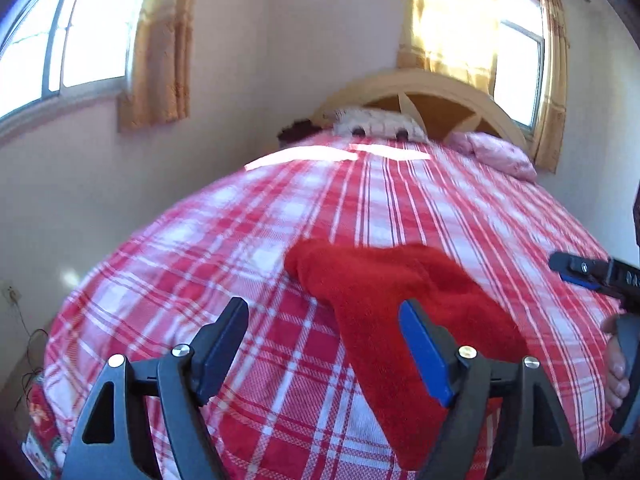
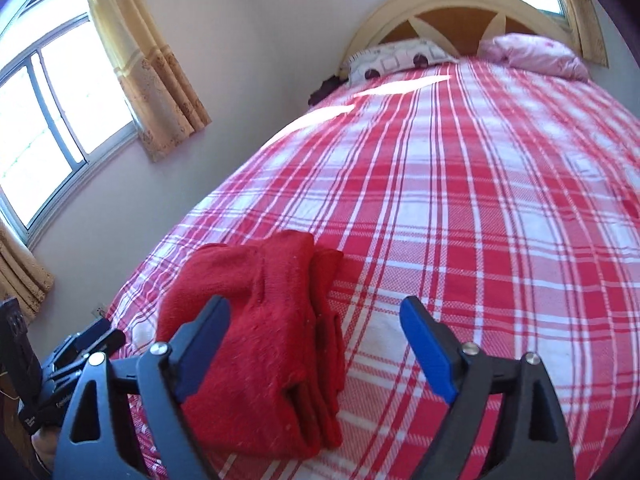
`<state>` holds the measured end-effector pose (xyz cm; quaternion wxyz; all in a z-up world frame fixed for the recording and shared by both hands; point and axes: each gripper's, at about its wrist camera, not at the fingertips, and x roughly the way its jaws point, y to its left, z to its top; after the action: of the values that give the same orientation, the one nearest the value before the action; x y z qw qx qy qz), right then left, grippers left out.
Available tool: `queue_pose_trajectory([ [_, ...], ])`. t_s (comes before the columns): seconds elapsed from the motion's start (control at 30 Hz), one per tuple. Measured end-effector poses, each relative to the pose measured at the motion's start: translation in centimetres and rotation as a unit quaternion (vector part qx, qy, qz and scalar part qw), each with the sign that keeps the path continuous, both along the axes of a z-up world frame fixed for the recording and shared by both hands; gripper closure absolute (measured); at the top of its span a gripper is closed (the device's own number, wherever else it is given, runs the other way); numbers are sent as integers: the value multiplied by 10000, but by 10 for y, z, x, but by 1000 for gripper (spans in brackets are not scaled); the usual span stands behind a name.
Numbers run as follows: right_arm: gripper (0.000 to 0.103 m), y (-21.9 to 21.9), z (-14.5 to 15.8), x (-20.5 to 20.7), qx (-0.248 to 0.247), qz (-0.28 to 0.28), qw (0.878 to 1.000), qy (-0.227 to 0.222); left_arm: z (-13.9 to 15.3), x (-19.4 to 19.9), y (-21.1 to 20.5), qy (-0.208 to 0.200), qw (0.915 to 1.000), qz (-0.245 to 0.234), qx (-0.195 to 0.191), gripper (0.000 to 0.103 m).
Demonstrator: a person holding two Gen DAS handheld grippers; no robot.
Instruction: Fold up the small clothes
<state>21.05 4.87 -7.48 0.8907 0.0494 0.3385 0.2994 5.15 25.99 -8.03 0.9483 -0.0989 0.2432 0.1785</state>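
A small red knitted garment (image 1: 400, 300) lies folded on the red and white checked bedspread (image 1: 280, 220). In the right wrist view the red garment (image 2: 260, 332) shows stacked layers at its near edge. My left gripper (image 1: 324, 316) is open and empty, hovering just left of the garment's near end. My right gripper (image 2: 312, 312) is open and empty, above the garment's right edge. The right gripper also shows at the right edge of the left wrist view (image 1: 580, 270), and the left gripper at the lower left of the right wrist view (image 2: 84, 344).
Two pillows (image 2: 400, 56) lie at the headboard (image 2: 440, 4) at the far end of the bed. A wall with curtained windows (image 2: 52, 120) runs along the bed's left side. Cables and a wall socket (image 1: 12, 294) are by the floor at left.
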Motion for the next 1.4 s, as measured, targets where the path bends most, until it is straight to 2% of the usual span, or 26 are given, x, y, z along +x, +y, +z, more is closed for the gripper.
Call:
queue_pose_trajectory([
  [0.13, 8, -2, 18, -32, -26, -23, 9992, -389, 24, -11, -3, -331, 9994, -1, 53, 22],
  [0.27, 5, -3, 35, -58, -94, -16, 9967, -808, 38, -17, -6, -498, 9987, 14, 66, 14],
  [0.5, 0, -5, 58, -90, -184, 8, 9909, -1337, 50, -27, -17, -652, 9973, -21, 328, 13],
  [0.83, 0, -5, 60, -102, -264, -28, 9877, -1540, 53, -28, -22, -691, 9971, -66, 304, 13],
  [1.4, 0, -6, 53, -111, -187, -16, 9881, -1526, 50, -27, -28, -609, 9972, -142, 409, 13],
])
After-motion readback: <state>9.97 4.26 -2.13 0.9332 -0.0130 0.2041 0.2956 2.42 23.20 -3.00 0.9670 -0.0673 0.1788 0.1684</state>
